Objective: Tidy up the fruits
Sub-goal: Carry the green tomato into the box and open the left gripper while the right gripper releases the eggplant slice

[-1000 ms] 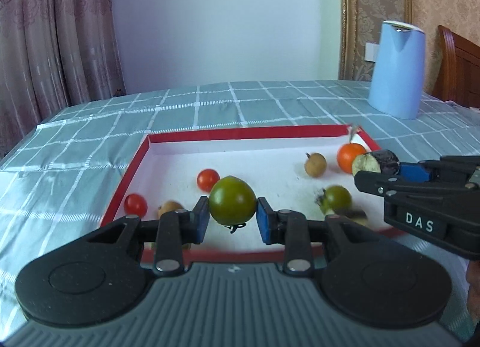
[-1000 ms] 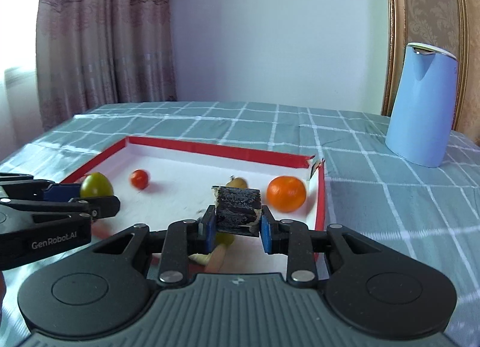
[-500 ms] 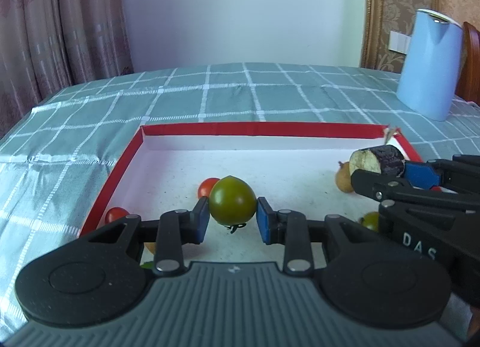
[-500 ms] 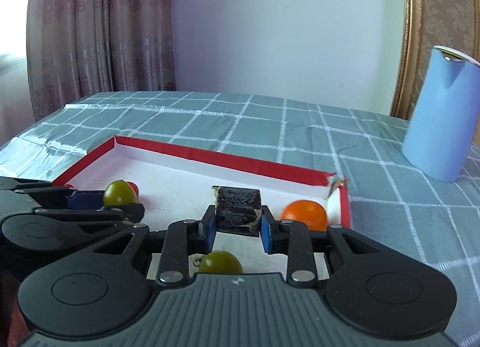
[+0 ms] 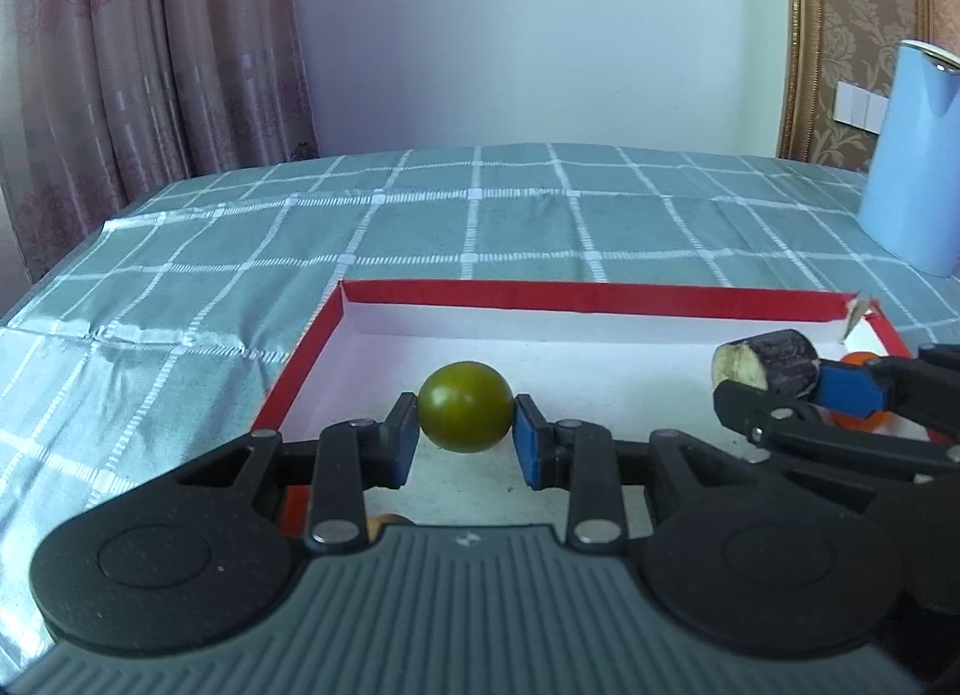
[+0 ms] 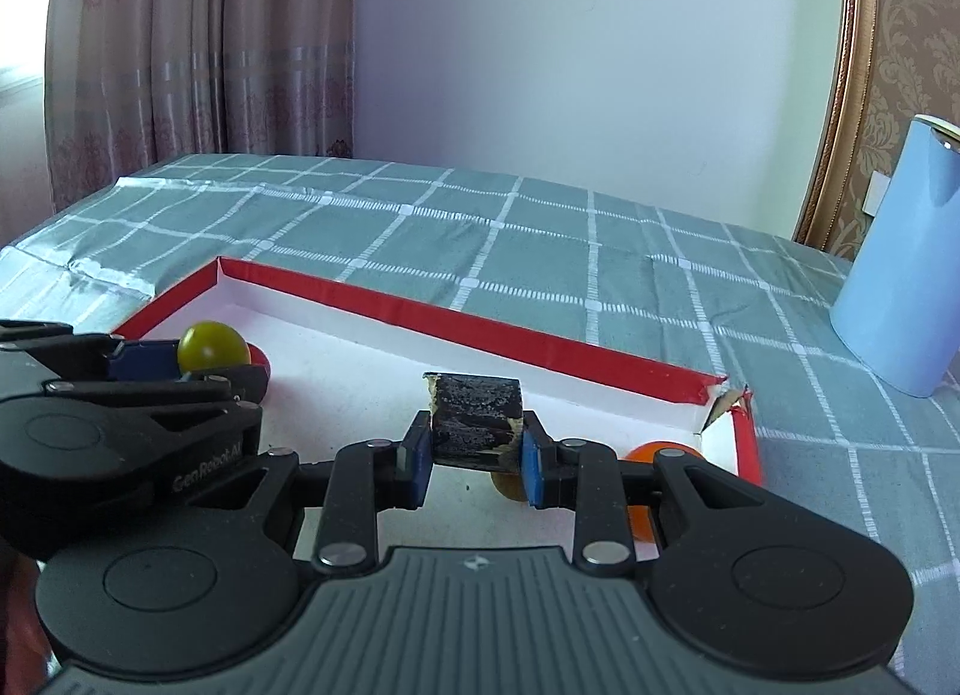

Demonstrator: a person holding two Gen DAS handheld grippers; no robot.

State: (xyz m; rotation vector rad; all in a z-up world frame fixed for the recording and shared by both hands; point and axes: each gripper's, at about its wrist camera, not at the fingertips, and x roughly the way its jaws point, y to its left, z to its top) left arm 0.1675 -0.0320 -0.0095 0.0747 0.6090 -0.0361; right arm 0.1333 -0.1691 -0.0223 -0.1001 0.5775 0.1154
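My left gripper (image 5: 465,436) is shut on a round green fruit (image 5: 465,415) and holds it above the red-rimmed white tray (image 5: 540,294). It also shows in the right wrist view (image 6: 213,348). My right gripper (image 6: 474,452) is shut on a short dark cut stalk piece (image 6: 476,418), held above the tray (image 6: 480,329). That piece shows at the right in the left wrist view (image 5: 765,362). An orange fruit (image 6: 654,451) and a brownish fruit (image 6: 507,485) lie in the tray, partly hidden by my right fingers. A red fruit (image 6: 259,362) peeks out behind the green one.
A light blue jug (image 6: 900,269) stands on the green checked tablecloth (image 6: 540,239) to the right of the tray. Curtains (image 5: 150,65) hang behind the table's far left edge. A small brown fruit (image 5: 384,521) shows under my left gripper.
Both grippers have risen with their fruits and tilted up. The tray now sits lower in both views and most fruits in it have dropped out of sight.
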